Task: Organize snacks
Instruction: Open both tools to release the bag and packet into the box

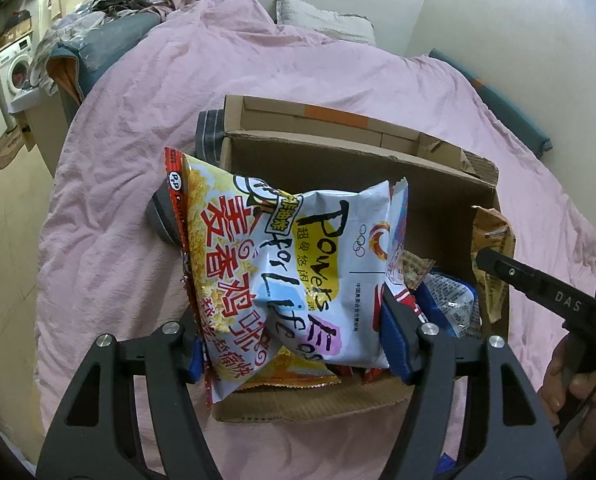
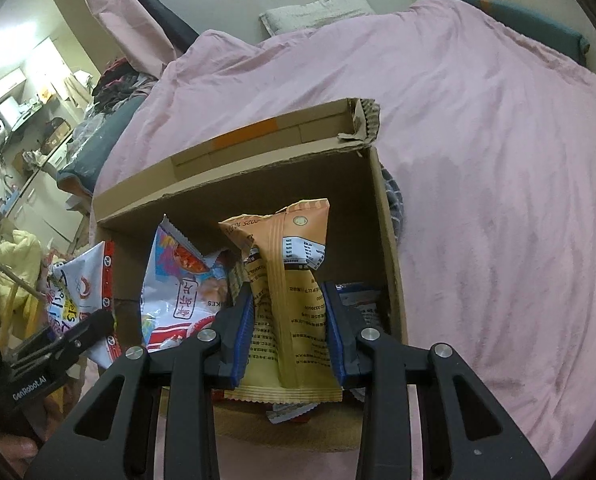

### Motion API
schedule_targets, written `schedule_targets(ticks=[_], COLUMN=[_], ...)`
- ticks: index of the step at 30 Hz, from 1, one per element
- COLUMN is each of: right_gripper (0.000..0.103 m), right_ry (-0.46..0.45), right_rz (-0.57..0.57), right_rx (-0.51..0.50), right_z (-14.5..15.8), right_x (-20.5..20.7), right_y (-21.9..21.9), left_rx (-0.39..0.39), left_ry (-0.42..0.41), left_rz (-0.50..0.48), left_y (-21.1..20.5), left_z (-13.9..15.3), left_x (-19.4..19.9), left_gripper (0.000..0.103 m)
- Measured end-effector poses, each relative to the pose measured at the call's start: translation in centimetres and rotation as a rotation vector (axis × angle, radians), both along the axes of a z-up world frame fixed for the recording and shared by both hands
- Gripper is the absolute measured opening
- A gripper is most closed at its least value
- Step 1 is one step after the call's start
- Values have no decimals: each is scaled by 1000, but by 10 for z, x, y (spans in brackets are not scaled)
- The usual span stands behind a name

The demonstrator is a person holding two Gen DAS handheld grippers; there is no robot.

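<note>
the left tool [image 1: 294,344] is clamped on a white and yellow snack bag [image 1: 298,272] printed with red characters and black lettering; its blue pads [image 1: 396,336] press the bag's lower part from both sides, and the puffy bag stands up and forward from the fingers. the bag hangs over the near left part of an open cardboard box [image 1: 438,184], its left edge reaching out past the box wall.

the right tool [image 2: 288,336] grips an orange snack packet [image 2: 294,280] with small printed text on its back. the packet is squeezed narrow between the blue pads [image 2: 336,332], its sealed bottom edge fanning out below the fingers and its top rising upright above them. it sits inside the cardboard box [image 2: 386,216], toward the right wall.

in the box, between the two tools, lies a white packet with red and blue print [image 2: 178,288], and a blue wrapper [image 1: 450,300] shows lower down. in the right wrist view the left tool appears at the left edge with its white bag [image 2: 78,296].

the box rests on a bed covered in a pink duvet [image 2: 498,160], with a grey pillow [image 2: 314,10] at the far end against the wall.
</note>
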State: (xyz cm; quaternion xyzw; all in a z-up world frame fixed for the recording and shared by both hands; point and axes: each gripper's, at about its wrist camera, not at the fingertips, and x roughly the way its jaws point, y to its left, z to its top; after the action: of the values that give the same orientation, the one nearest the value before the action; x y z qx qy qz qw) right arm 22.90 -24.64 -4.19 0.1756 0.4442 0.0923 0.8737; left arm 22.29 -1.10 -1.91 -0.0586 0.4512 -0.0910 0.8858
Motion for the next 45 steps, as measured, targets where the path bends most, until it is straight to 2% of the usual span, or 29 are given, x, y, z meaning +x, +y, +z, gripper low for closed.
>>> schedule_targets(ticks=[1, 2, 3, 4, 5, 7, 10, 35, 40, 43, 45], right_gripper=[40, 52, 64, 86, 90, 90, 90, 90, 91, 102, 103], right_ry=[-4, -8, -15, -28, -48, -99, -108, -70, -26, 27, 70], right_rz=[1, -1, -5, -8, -15, -9, 13, -7, 11, 34, 79], right_rx=[17, 30, 49, 62, 65, 49, 23, 56, 82, 95, 112], right_z=[0, 1, 3, 5, 9, 17, 20, 16, 9, 1, -6], right_x=[0, 0, 0, -2, -5, -11, -12, -14, -30, -44, -51], right_y=[0, 0, -1, -2, -2, -1, 3, 0, 3, 8, 14], left_rx=[-19, -42, -61, -75, -78, -67, -64, -39, -19, -12, -9], left_ry=[15, 22, 18, 5, -5, -5, 2, -1, -19, -32, -37], left_rz=[1, 9, 28, 46, 53, 49, 49, 56, 40, 43, 43], left_y=[2, 4, 8, 11, 12, 11, 12, 18, 17, 20, 22], left_z=[0, 0, 2, 4, 6, 7, 6, 9, 14, 18, 22], left_x=[1, 1, 1, 0, -1, -1, -1, -7, -16, -24, -29], left_gripper=[76, 87, 91, 94, 95, 95, 95, 95, 95, 95, 95])
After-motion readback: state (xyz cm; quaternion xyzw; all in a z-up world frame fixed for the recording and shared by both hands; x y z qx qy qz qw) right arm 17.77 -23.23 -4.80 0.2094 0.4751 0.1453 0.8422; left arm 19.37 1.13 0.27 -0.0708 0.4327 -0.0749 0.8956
